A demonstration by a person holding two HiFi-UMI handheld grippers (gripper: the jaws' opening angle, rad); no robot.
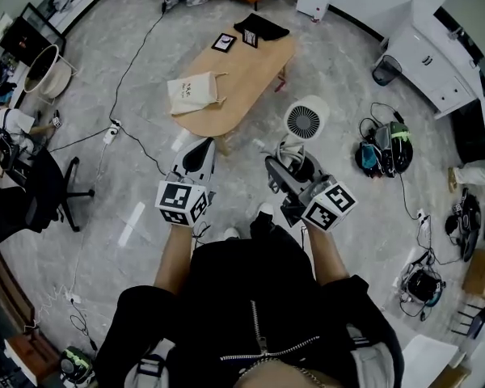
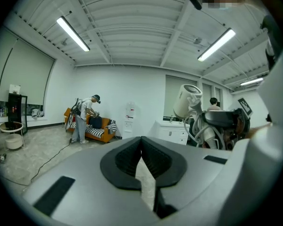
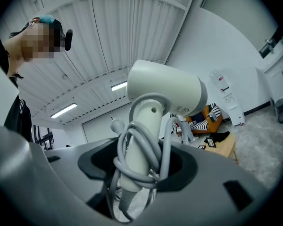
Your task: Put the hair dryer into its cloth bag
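My right gripper (image 1: 288, 162) is shut on the handle of a white hair dryer (image 1: 305, 122), held upright with its grey cord wound round the handle. In the right gripper view the hair dryer (image 3: 165, 91) fills the middle, its handle between the black pads of the right gripper (image 3: 140, 175). My left gripper (image 1: 200, 150) is shut with nothing in it, and the left gripper view shows the left gripper (image 2: 142, 149) with its pads pressed together. The cream cloth bag (image 1: 192, 93) lies flat on the wooden table (image 1: 255, 67), ahead of both grippers and apart from them.
A black cloth (image 1: 261, 27) and a small frame (image 1: 224, 42) lie at the table's far end. Cables and a power strip (image 1: 111, 132) run across the floor on the left, near a black office chair (image 1: 44, 188). Bags (image 1: 384, 153) sit on the right. A person (image 2: 87, 117) stands by an orange sofa.
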